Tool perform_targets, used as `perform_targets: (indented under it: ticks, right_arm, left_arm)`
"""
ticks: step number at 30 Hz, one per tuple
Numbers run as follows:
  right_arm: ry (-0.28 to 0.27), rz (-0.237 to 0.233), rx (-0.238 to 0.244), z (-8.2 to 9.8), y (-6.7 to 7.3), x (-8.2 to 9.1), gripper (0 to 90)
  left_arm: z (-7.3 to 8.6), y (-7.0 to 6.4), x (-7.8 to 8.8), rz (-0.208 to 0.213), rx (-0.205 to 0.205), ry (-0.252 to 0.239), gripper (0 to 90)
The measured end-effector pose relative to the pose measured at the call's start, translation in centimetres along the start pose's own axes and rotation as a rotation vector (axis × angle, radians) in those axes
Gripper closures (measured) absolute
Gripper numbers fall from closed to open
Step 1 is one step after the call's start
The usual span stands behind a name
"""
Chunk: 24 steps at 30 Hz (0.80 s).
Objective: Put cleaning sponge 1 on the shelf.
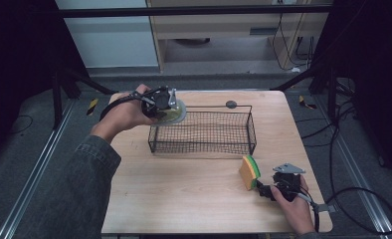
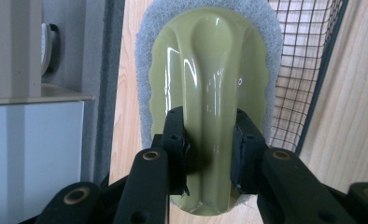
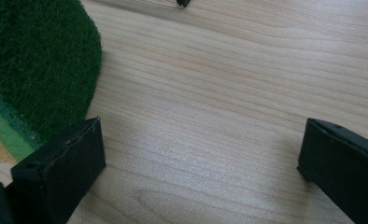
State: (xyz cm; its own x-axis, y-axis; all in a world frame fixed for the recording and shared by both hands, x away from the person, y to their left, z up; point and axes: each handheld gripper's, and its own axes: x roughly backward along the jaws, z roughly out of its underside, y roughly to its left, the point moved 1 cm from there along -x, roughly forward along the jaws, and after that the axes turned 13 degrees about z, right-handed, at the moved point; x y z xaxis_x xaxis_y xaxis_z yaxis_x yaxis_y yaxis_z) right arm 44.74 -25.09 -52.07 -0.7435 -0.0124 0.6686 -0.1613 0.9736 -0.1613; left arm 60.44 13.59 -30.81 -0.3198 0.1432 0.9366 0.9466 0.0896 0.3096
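Gripping a green scrubber (image 2: 210, 93) over the wire basket (image 1: 204, 132), left tool (image 2: 209, 140) (right tool (image 3: 198, 154) spread beside sponge (image 3: 37, 60)).

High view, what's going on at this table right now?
A person is working at a wooden table with a gripper in each hand. The left gripper is clamped on the ridge handle of a green scrubber with a grey pad, held at the far left corner of a black wire basket. The right gripper rests low on the table with its jaws wide open and nothing between them, right beside a yellow and green sponge standing on edge.
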Motion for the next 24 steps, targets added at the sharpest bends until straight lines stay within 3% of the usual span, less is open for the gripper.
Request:
perform_targets:
  ticks: [10,24]
  right_arm:
    - [-0.001,0.0,-0.001,0.0,0.0,0.0,0.8]
    - [-0.001,0.0,-0.001,0.0,0.0,0.0,0.8]
  left_arm:
    - [-0.8,0.2,-1.8,0.002,-0.027,0.041,70.6]
    - [-1.3,0.0,-4.0,0.028,-0.061,0.048,70.6]
